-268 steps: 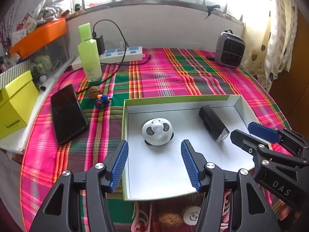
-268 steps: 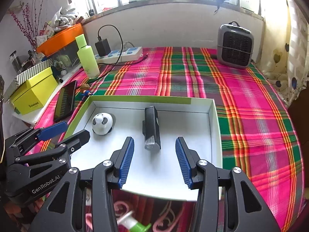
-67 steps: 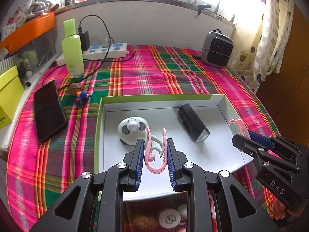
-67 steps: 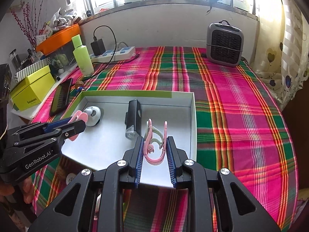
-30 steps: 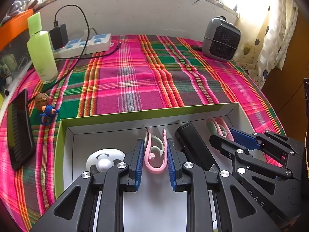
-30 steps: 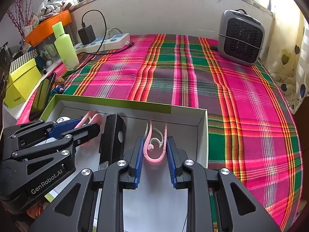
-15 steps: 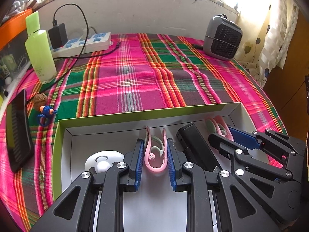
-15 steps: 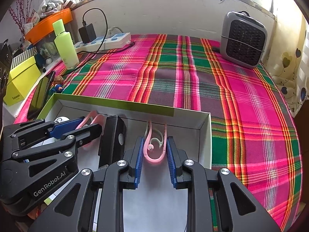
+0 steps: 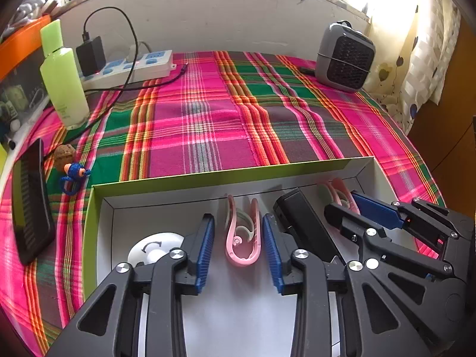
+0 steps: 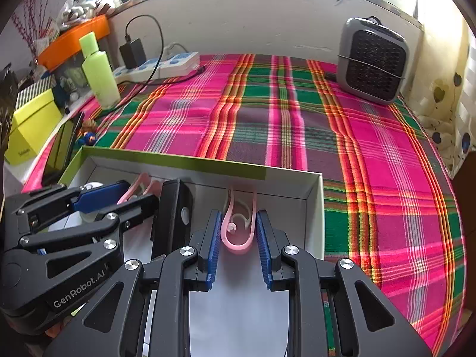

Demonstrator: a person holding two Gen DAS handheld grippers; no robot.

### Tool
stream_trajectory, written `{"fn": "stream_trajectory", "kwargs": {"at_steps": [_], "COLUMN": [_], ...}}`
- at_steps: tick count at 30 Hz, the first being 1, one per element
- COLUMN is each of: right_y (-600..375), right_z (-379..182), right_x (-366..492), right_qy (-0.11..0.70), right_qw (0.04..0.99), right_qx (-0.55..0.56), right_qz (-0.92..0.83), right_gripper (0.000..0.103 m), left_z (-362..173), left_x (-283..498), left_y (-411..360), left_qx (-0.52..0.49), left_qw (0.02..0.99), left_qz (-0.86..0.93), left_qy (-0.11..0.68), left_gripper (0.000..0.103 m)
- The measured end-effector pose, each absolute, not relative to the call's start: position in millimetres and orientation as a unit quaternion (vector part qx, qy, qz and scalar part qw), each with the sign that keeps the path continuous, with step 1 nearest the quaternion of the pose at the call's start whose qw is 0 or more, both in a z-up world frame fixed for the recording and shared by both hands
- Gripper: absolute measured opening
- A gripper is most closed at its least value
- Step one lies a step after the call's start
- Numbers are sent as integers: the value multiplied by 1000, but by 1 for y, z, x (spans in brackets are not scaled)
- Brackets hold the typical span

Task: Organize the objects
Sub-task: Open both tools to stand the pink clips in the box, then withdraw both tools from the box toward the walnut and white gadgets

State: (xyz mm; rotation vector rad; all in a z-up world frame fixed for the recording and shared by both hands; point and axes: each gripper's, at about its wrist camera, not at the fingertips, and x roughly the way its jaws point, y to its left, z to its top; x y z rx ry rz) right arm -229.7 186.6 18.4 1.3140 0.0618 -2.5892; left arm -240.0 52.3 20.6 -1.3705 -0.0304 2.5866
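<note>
your left fingers (image 9: 238,245) have spread since half a second ago, gaps now showing on both sides of the pink plastic clip (image 9: 241,238) lying between them on the floor of the white cardboard tray with green rim (image 9: 208,175). your right fingers (image 10: 238,245) remain narrow around the second pink clip (image 10: 239,226), possibly just loosening. release it next, i'd judge.

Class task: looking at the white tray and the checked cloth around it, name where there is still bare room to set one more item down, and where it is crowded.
Free: the plaid cloth between the white tray, the power strip and the grey heater. Crowded: the tray's far end, with two pink clips, the black device and both grippers; the cloth's left edge.
</note>
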Motion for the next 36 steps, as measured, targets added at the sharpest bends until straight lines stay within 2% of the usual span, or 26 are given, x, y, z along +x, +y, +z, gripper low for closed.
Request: {"fn": "stream_trajectory", "kwargs": {"at_steps": [12,19,36], "right_y": [191,190,189], "right_z": [22,26,38], "right_x": [-222,-216,-189], "right_qy": [8,8,4], "right_qw": [113,112,107], "right_qx": [442,437,419], "right_qz": [-890,-893,-901], "right_gripper": [27,32,33], "left_z": [24,28,41], "left_x": [-231,-224,-196], "left_y": [51,49,47], "left_qx": [-461,-461,-449], "left_qw": [100,96,96], "left_qz": [882,882,888], "left_qy": [-7,-8,-10], "left_gripper": [42,44,45]}}
